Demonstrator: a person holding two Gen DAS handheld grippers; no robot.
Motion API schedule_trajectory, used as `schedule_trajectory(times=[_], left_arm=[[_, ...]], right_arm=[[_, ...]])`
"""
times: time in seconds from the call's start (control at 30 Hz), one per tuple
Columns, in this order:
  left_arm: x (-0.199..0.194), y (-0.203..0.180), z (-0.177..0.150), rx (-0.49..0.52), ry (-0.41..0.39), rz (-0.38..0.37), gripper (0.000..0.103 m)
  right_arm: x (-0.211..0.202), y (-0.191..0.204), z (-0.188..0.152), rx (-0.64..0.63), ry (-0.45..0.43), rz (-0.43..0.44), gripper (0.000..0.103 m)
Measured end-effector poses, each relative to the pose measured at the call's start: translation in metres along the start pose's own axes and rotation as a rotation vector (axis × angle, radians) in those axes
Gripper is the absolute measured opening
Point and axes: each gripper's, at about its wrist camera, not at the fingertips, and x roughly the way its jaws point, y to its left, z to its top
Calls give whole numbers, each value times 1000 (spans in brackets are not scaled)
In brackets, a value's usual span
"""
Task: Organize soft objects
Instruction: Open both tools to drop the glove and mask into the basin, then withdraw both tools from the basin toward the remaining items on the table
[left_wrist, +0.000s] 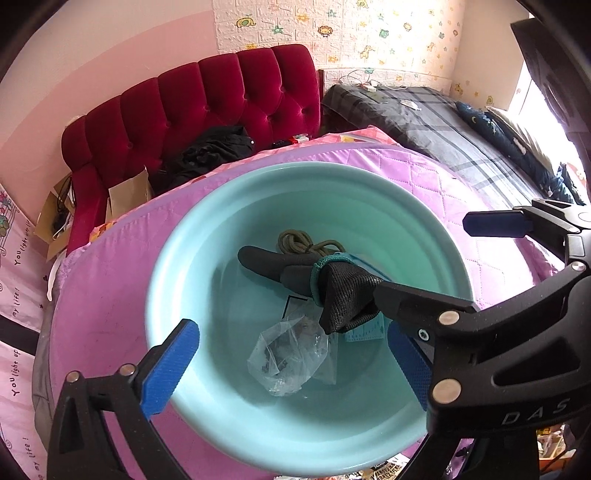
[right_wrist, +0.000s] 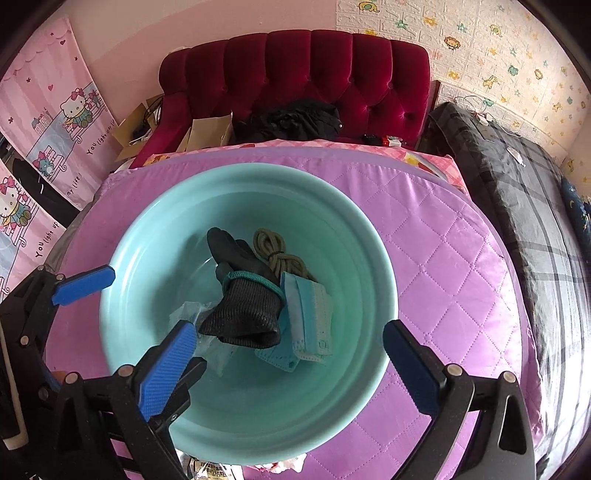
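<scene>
Hovering over the turquoise basin, the left tool and the right tool both stand wide open and hold nothing. The black glove lies at the centre of the basin, with the green cord bundle at 1 o'clock, the blue face masks at 3 o'clock and a clear plastic bag beside it. All look light and limp; I would pinch the glove at its knitted cuff.

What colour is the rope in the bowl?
Olive green. The rope lies coiled behind the glove in the bowl; the right wrist view shows it best.
</scene>
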Motion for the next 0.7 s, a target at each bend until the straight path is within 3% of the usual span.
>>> schedule_trajectory(times=[0.7], left_arm=[[-57, -7, -56, -64, -31, 75, 103]], right_arm=[[-45, 0, -54, -11, -2, -14, 103]])
